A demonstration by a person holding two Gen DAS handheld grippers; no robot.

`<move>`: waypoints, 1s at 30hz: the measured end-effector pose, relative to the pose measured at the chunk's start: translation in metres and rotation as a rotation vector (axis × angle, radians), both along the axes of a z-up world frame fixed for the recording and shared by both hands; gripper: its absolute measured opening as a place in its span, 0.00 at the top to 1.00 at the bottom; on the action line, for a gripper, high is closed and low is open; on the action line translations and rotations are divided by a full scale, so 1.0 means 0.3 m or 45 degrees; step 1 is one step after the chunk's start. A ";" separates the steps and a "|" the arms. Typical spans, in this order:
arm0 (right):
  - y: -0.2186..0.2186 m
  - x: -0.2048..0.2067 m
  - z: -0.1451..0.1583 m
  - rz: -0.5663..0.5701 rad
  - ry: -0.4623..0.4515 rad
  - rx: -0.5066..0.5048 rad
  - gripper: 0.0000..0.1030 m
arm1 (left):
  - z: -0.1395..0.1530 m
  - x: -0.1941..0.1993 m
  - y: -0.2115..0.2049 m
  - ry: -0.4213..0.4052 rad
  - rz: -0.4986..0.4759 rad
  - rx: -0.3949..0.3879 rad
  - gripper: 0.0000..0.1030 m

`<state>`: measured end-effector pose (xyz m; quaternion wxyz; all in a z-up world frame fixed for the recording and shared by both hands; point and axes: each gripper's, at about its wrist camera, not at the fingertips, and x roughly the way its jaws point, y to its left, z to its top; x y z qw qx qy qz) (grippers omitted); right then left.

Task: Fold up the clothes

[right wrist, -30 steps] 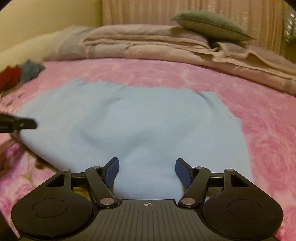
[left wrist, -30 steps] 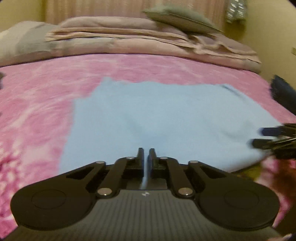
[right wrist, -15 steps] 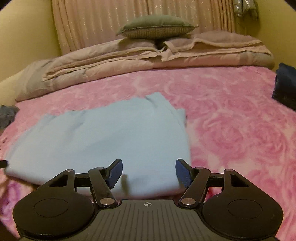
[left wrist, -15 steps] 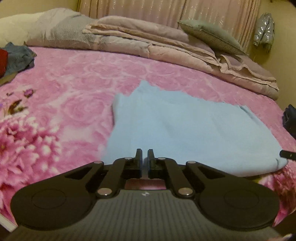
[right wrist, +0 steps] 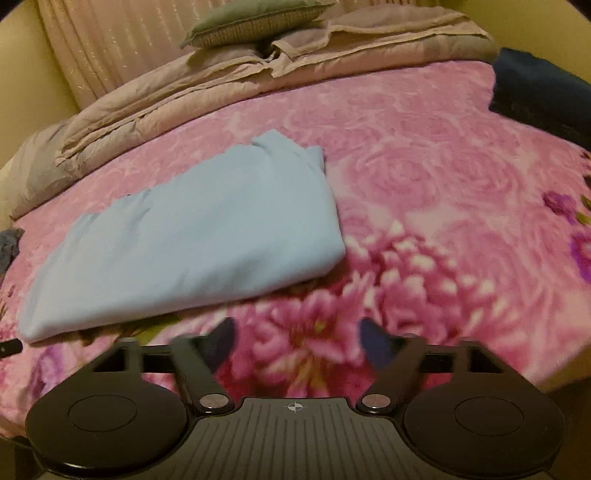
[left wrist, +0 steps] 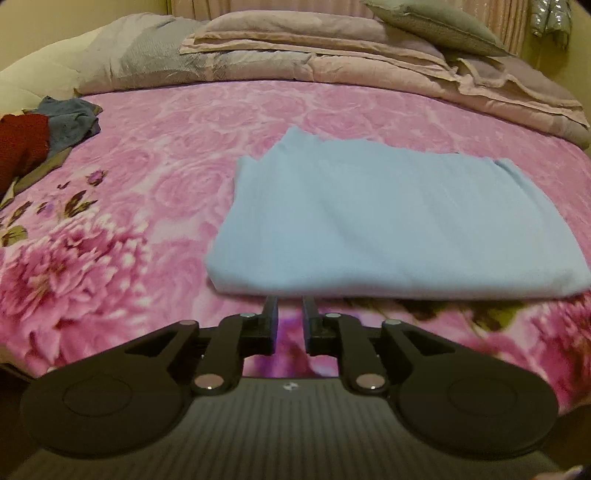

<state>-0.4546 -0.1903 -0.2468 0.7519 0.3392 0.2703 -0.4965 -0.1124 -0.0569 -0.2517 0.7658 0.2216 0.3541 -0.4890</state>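
A light blue garment point(left wrist: 388, 221) lies folded flat on the pink floral blanket point(left wrist: 155, 155). Its thick folded edge faces me. My left gripper point(left wrist: 290, 314) sits just short of that near edge. Its fingers are parted by a narrow gap, and only blanket shows between them. In the right wrist view the garment point(right wrist: 192, 240) lies to the left and ahead. My right gripper point(right wrist: 297, 332) stands wide open over the blanket point(right wrist: 424, 177), in front of the garment's right corner and off it. It holds nothing.
Folded beige quilts point(left wrist: 332, 55) and a grey-green pillow point(left wrist: 436, 26) fill the head of the bed. Red cloth point(left wrist: 22, 144) and blue-grey cloth point(left wrist: 70, 118) lie at the far left. A dark navy garment point(right wrist: 539, 92) sits at the far right edge.
Both grippers have drawn back from the blue garment. The left one, shut on its near edge a second ago, has let go with fingers slightly parted. The right view has swung rightward.
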 end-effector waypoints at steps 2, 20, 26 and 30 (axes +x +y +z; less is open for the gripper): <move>0.041 -0.003 0.027 0.002 -0.009 -0.009 0.12 | 0.030 -0.043 0.030 -0.015 -0.005 0.007 0.79; 0.347 -0.127 0.139 0.072 0.017 -0.047 0.12 | 0.246 -0.354 0.346 -0.166 -0.027 -0.079 0.68; 0.363 -0.114 0.145 0.115 0.010 -0.056 0.12 | 0.268 -0.382 0.387 -0.187 -0.014 -0.085 0.67; 0.352 -0.095 0.136 0.084 -0.024 -0.048 0.12 | 0.268 -0.377 0.379 -0.203 -0.034 -0.078 0.64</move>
